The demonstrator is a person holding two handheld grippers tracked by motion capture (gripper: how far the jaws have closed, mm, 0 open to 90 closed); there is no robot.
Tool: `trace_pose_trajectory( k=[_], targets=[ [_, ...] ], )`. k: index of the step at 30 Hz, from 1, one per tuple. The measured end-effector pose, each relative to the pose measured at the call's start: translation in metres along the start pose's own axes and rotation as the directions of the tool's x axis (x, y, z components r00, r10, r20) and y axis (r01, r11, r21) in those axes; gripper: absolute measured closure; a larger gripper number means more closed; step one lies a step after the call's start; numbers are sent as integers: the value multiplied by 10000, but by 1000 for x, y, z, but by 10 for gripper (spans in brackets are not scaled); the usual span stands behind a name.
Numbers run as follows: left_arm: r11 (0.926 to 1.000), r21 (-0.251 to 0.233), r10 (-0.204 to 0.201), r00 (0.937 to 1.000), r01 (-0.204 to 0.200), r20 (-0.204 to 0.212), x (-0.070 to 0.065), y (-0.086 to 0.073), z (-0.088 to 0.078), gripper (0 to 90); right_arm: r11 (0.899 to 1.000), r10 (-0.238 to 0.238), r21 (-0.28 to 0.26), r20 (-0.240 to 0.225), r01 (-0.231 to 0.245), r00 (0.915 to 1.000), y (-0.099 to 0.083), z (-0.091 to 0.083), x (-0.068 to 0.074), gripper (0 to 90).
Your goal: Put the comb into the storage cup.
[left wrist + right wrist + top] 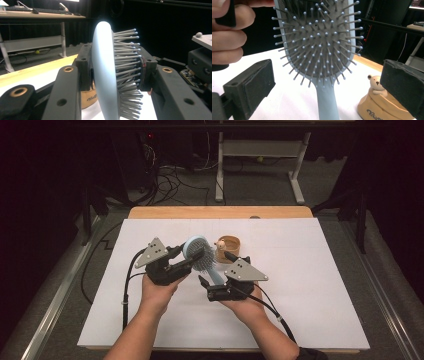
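A light blue hairbrush with grey bristles is held above the white sheet, head up and handle slanting down toward the right hand. My left gripper is shut on the brush head, one pad on its back and the other against the bristles. My right gripper stands open, and the brush handle passes between its wide-apart pads without touching them. The bristle face is turned toward the right gripper.
A small wooden cup with a bear figure stands on the white sheet just behind the brush; the bear is close to my right gripper's right pad. A desk frame and cables lie beyond the table.
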State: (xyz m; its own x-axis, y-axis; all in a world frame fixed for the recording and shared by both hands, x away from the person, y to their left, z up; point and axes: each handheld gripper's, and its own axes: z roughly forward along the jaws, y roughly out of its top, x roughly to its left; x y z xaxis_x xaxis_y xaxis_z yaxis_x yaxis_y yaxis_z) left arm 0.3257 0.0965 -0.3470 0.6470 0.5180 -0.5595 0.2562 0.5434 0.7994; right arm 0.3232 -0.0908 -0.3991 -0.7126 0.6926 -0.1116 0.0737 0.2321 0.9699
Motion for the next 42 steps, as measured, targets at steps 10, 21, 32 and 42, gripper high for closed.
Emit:
trace_pose_trajectory(
  k=[10,21,32,42],
  targets=[
    [9995,-220,222,9997,-224,-90,2,3,-3,575,9999,68,77,42,-69,10000,-10,-7,-7,0],
    [9988,-358,318,9992,-327,-234,9,8,-8,575,9997,129,223,134,-132,9998,-20,-14,-14,0],
    [9982,-433,394,9984,-412,-416,14,10,-12,575,9993,72,360,476,-89,9988,-31,-24,-24,0],
    [9967,-567,547,9970,-578,-541,18,14,-17,575,9984,127,530,816,-171,9966,-44,-38,-37,0]
  ],
)
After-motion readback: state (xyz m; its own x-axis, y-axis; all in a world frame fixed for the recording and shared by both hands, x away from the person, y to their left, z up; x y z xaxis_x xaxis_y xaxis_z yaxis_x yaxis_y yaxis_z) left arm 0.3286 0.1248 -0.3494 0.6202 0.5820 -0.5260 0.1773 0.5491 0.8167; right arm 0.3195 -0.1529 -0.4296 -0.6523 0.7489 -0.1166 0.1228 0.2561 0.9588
